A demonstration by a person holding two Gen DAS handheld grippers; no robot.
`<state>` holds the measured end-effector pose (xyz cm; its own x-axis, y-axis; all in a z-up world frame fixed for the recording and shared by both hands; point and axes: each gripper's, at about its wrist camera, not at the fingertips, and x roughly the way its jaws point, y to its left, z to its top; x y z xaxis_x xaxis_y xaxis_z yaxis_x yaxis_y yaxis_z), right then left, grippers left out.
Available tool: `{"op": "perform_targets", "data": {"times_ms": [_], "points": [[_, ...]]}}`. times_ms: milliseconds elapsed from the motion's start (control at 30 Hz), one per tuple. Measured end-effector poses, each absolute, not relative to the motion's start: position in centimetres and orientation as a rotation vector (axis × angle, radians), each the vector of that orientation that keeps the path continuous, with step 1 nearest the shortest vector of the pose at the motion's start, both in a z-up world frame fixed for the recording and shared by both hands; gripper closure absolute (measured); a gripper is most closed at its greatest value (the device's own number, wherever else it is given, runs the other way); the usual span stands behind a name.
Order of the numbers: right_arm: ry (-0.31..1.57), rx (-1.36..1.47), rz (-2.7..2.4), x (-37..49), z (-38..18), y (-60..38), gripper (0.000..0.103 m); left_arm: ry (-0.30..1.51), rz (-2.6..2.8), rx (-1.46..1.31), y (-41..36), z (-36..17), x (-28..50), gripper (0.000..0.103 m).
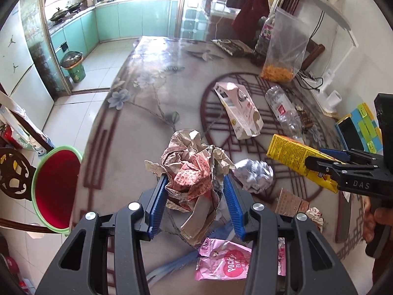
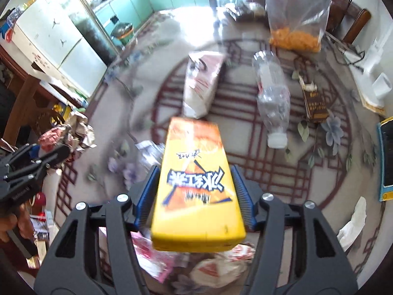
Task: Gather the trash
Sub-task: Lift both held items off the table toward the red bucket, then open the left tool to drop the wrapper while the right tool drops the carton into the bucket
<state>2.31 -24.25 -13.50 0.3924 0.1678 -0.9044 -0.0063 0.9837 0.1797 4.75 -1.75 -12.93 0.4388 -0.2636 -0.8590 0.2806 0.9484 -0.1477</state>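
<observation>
Above the desk point(image 1: 152, 78), with its flower-and-lattice cloth, the left gripper point(image 1: 195, 201) has its blue jaws clenched on a ball of crumpled paper point(image 1: 190, 174), held clear of the surface. Just right of that ball lies a crumpled foil wad point(image 1: 255, 175), and below it, close to the camera, a pink Pocky wrapper point(image 1: 222, 263) rests on the desk. Left of the ball, off the desk edge, stands a green-rimmed bin point(image 1: 55, 189) with a red inside. The right gripper point(image 2: 196, 196) has its jaws grasping a yellow drink carton point(image 2: 196, 184) by its long sides, lifted above the desk; in the left wrist view the same carton sticks out from the jaws to the right of the paper ball. Beyond the carton lie a pink-and-white box point(image 2: 202, 83) on its side, an empty plastic bottle point(image 2: 271, 98) with a white cap, and a small brown packet point(image 2: 315, 105) to the right of the bottle. Farther back stands a clear bag point(image 2: 296, 17) with orange snacks at its bottom. The right wrist view is blurred.
</observation>
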Motion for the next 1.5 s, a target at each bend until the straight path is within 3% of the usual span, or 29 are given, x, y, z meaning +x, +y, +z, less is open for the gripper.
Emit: {"op": "perform_targets", "data": {"times_ms": [767, 1500], "points": [[1.100, 0.132, 0.275, 4.4, -10.1, -8.5, 0.046, 1.001, -0.197, -0.053, 10.6, -10.6, 4.6, 0.060], [1.158, 0.093, 0.398, 9.0, -12.6, 7.4, 0.046, 1.057, -0.002, -0.147, 27.4, -14.0, 6.6, 0.060]]}}
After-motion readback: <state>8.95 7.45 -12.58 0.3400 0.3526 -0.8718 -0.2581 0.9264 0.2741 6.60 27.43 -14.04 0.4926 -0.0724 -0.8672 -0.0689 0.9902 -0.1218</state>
